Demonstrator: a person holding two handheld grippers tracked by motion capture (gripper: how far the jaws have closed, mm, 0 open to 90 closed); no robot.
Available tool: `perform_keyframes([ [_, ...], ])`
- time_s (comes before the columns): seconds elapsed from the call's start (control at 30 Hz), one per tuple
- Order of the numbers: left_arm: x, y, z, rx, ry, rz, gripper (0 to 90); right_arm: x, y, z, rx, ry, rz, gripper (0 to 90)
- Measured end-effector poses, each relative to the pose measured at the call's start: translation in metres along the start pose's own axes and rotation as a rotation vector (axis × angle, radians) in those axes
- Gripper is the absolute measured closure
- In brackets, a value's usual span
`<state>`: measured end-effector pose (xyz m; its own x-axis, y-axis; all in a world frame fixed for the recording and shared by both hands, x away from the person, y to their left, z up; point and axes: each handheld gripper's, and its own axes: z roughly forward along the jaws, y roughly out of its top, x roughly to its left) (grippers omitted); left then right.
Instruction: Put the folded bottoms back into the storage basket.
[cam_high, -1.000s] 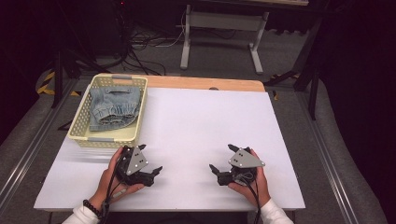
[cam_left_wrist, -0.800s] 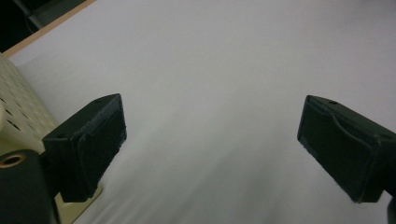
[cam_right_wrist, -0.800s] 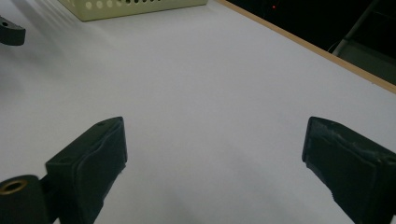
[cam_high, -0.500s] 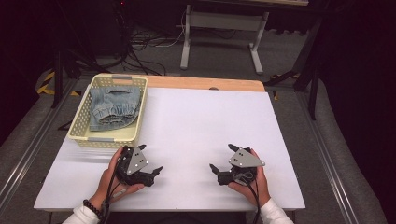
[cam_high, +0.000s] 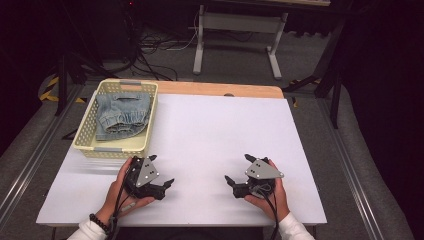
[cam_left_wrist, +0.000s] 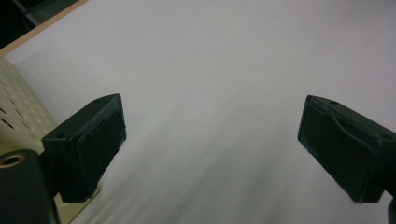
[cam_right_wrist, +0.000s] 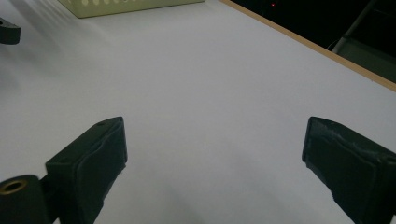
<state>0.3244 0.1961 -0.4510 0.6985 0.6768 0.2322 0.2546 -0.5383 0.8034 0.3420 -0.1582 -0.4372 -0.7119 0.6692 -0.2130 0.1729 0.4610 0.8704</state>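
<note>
Currently two grippers — left gripper (cam_high: 161, 172), right gripper (cam_high: 238, 170) — rest wide apart, empty; one basket (cam_high: 86, 131) holds one jeans (cam_high: 120, 115).

Denim cloth (cam_high: 122, 114) in a perforated plastic basket (cam_high: 88, 131); matt white tabletop (cam_high: 220, 130).

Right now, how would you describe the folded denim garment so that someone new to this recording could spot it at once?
Start from the white table and go to its far left corner, where a pale yellow perforated basket sits. The denim garment lies folded inside it, light blue with a gathered elastic cuff. It is the only cloth item and the only blue thing on the table; the left claw rests just in front of the basket.
</note>
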Motion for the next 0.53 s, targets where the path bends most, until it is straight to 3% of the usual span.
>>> perform_keyframes([
  [0.53,0.0008,0.0001,0.0018,0.007,-0.003,-0.002,8.5,-0.0023,-0.0030,0.0043,0.024,-0.005,0.008,6.7],
])
